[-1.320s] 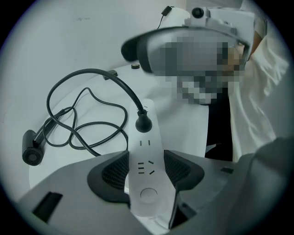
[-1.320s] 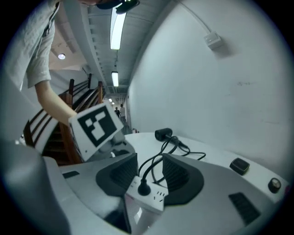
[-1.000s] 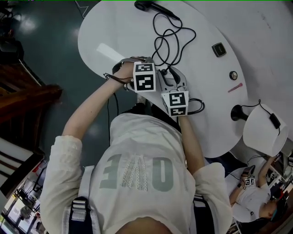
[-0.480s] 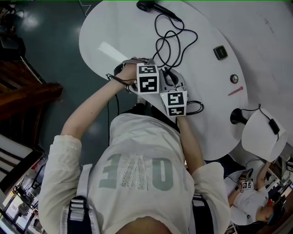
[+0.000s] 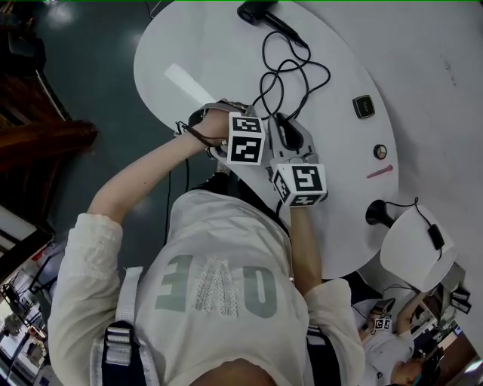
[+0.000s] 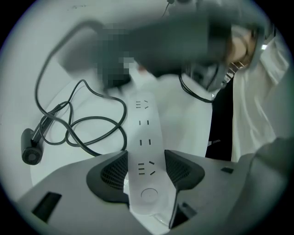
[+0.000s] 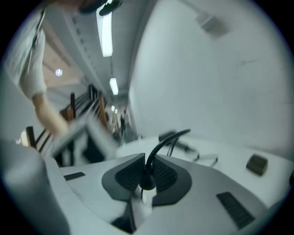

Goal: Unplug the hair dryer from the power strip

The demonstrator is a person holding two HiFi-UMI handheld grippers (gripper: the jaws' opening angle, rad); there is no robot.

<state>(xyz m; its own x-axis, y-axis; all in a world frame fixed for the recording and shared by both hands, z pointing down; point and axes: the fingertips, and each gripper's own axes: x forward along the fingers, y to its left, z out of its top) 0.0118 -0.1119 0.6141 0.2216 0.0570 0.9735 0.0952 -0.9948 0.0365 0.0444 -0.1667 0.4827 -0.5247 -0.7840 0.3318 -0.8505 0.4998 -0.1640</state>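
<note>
Well, your hair dryer (image 5: 256,12) lies at the far edge of the white table (image 5: 189,53), its black cord (image 5: 281,68) looping back toward you; the cord's plug (image 7: 147,182) sits pinched between the jaws of your right gripper (image 7: 147,167), which have just been closing on it; your left gripper (image 6: 146,158) points steeply down, clamped across the white power strip (image 6: 145,131), just beside the right one.

White power strip (image 6: 146,137) — black cord (image 6: 95,118)
</note>
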